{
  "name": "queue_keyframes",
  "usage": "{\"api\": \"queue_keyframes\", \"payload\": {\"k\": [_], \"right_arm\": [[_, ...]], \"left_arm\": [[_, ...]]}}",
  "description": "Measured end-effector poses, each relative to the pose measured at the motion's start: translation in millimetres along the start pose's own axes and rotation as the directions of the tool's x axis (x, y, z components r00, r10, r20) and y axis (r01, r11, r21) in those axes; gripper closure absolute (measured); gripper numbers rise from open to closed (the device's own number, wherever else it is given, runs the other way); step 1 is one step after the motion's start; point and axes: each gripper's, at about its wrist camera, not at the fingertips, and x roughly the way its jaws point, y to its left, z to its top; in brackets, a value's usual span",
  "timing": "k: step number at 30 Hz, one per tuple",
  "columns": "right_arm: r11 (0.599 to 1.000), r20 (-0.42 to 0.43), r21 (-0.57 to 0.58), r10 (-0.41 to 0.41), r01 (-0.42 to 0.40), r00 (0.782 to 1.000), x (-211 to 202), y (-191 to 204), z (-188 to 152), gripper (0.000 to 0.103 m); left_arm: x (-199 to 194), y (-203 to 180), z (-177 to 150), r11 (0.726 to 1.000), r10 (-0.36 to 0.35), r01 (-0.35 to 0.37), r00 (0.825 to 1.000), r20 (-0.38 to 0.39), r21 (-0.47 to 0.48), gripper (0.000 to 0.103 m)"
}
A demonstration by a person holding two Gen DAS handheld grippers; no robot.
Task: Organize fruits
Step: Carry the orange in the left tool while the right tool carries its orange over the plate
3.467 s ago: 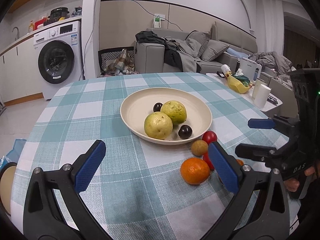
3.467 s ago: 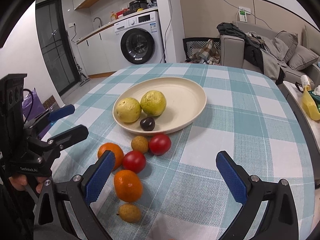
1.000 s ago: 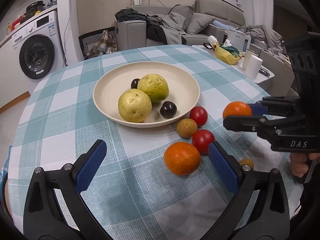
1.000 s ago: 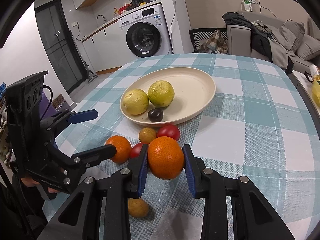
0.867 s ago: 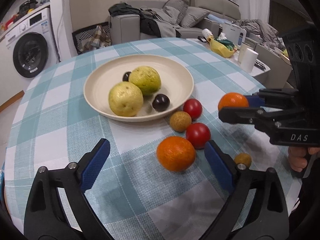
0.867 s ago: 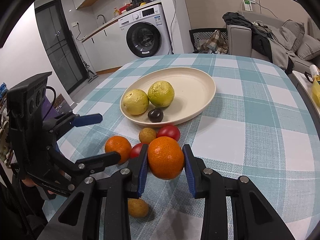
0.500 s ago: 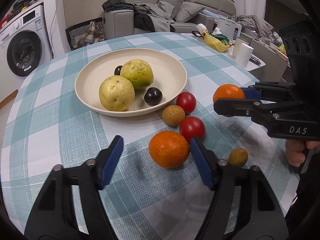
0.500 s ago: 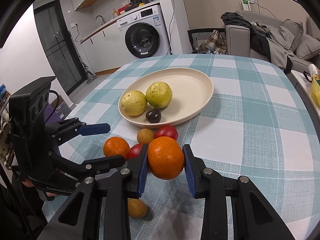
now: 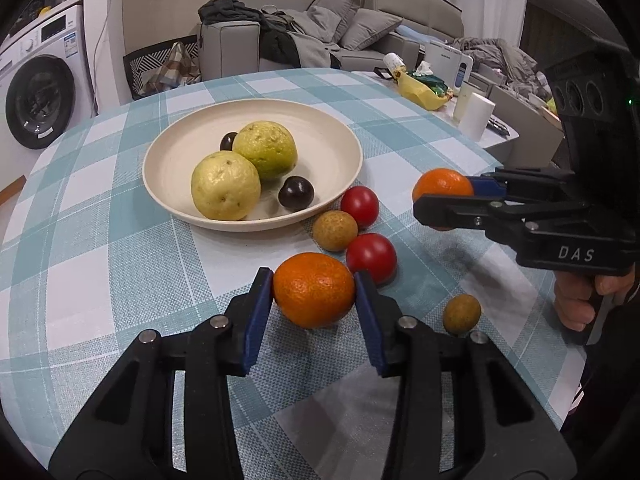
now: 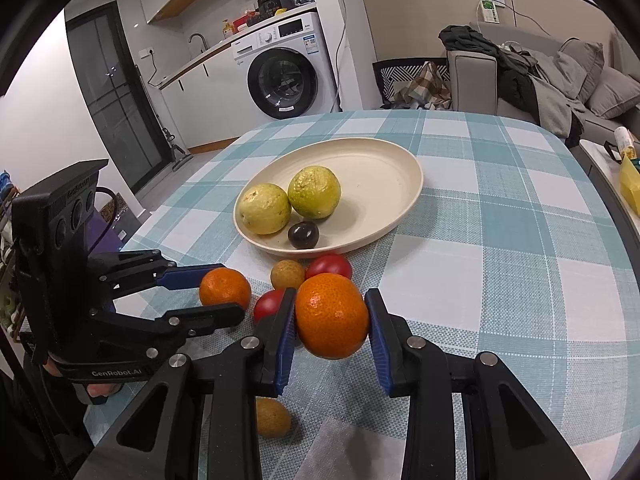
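The left gripper was closing its blue pads onto a round orange tangerine on the teal-checked tablecloth, both pads at its sides. The right gripper had its jaws clamped narrow on a second orange tangerine, held clear of the cloth. This looked like the pick-up step. Next, I'd judge, both should carry over the rim of the cream round plate, avoiding the two yellow-green guavas.

Second dark fruit in the plate is mostly hidden behind the green guava. One red tomato is half covered, at 9 o'clock of the right gripper's orange. The person's hand is partly concealed.
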Motion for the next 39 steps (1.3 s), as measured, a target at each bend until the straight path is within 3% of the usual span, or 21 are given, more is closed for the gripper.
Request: {"api": "queue_keyframes", "payload": {"k": [13,23,39], "right_arm": [[1.000,0.057,0.006,-0.001,0.000,0.998,-2,0,7,0.069],[1.000,0.131,0.010,0.005,-0.007,0.991,3,2,23,0.069],[1.000,0.148,0.018,-0.001,-0.002,0.989,12,-1,44,0.069]], "left_arm": [[-17,10,-1,0.999,0.003,0.001,0.997,0.076,-0.052,0.065],[-32,23,8,0.993,0.055,-0.038,0.986,0.154,-0.110,0.065],[-23,34,29,0.988,0.099,-0.075,0.978,0.182,-0.134,0.065]]}}
